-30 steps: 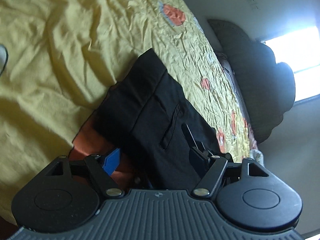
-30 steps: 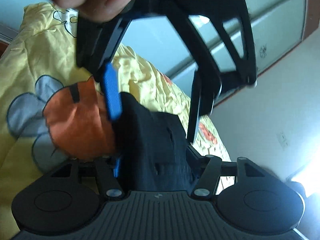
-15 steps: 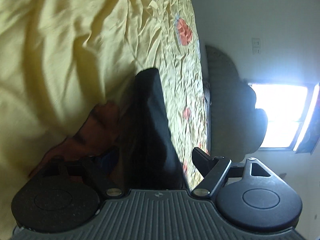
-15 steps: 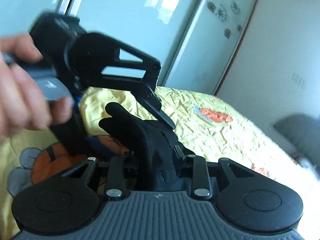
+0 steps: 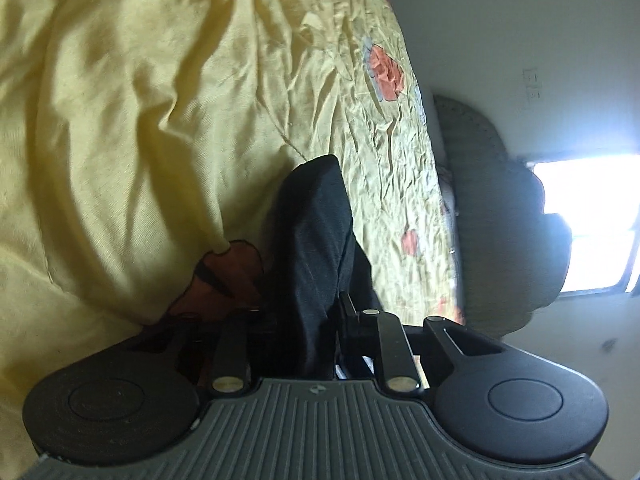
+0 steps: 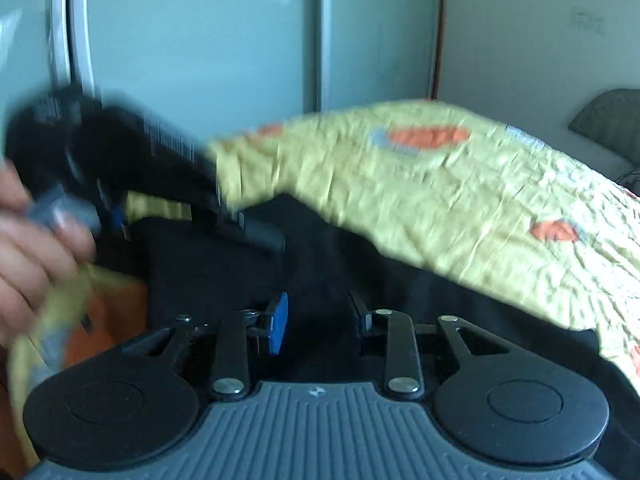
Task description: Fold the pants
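The black pants (image 5: 316, 248) lie on a yellow bedspread (image 5: 120, 140). In the left wrist view a bunched fold of the pants runs up between the fingers, and my left gripper (image 5: 308, 320) is shut on it. In the right wrist view the pants (image 6: 340, 264) spread dark across the bed below the fingers. My right gripper (image 6: 320, 316) has its jaws close together around black cloth, and it looks shut on the pants. The left gripper (image 6: 240, 220) appears blurred at the left, held by a hand (image 6: 36, 248).
The bedspread (image 6: 440, 184) has orange and grey cartoon patches. A dark pillow (image 5: 500, 216) lies at the head of the bed under a bright window (image 5: 592, 220). Pale wardrobe doors (image 6: 240, 40) and a white wall stand behind the bed.
My left gripper has closed on the pants and gathered them into a narrow fold. My right gripper has swung round and lowered. The left gripper has dropped lower in its view.
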The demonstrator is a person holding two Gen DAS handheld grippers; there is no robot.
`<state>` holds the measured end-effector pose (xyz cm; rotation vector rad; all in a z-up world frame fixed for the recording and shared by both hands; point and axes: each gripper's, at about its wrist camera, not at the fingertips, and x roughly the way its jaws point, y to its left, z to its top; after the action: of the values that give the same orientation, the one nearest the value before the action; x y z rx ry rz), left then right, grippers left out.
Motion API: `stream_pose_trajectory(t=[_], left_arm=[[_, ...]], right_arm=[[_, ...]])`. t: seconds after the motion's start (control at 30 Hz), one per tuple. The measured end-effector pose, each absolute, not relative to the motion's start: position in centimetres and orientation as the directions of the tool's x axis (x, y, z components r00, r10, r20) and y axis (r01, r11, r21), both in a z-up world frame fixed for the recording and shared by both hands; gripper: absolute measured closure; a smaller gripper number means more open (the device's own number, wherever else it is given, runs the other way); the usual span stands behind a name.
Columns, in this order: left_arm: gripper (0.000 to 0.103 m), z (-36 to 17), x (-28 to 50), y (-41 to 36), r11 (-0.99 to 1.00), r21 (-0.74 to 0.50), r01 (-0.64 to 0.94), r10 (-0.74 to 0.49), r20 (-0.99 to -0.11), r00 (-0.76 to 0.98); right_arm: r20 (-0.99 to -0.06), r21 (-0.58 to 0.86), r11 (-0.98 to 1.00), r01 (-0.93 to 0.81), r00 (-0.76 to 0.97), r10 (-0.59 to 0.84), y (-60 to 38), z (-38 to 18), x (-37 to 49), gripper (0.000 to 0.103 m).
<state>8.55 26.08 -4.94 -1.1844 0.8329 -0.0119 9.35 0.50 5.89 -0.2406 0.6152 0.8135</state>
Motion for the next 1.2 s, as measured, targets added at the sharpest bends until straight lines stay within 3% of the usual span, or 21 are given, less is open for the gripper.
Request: stream_pose_trajectory(t=[0.17, 0.43, 0.57, 0.73, 1.2], left_arm=[[0.083, -1.5, 7.6, 23.2, 0.615, -0.715, -0.333, -0.307, -0.606, 0.734], [0.083, 3.1, 5.4, 16.8, 0.8, -0.556, -0.225, -0.182, -0.583, 0.792], [0.083, 4.4, 5.7, 13.8, 0.838, -0.515, -0.181, -0.177, -0.57, 0.802], [0.083, 5.9, 5.4, 9.6, 0.887, -0.447, -0.113, -0.172, -0.549, 0.818], [0.083, 8.3, 5.6, 0.6, 0.936, -0.343, 0.085, -0.255, -0.489, 0.834]], right_arm=[[-0.517, 0.069, 0.705, -0.706, 0.579, 0.631, -0.7, 6.4, 9.5, 0.073], [-0.461, 0.235, 0.721, -0.651, 0.579, 0.673, -1.6, 5.3, 10.3, 0.071], [-0.428, 0.309, 0.713, -0.629, 0.577, 0.695, -3.8, 5.7, 10.0, 0.071], [-0.403, 0.299, 0.746, -0.596, 0.63, 0.664, -6.2, 6.5, 8.6, 0.071], [-0.296, 0.465, 0.76, -0.454, 0.729, 0.617, -14.6, 6.3, 7.2, 0.071]])
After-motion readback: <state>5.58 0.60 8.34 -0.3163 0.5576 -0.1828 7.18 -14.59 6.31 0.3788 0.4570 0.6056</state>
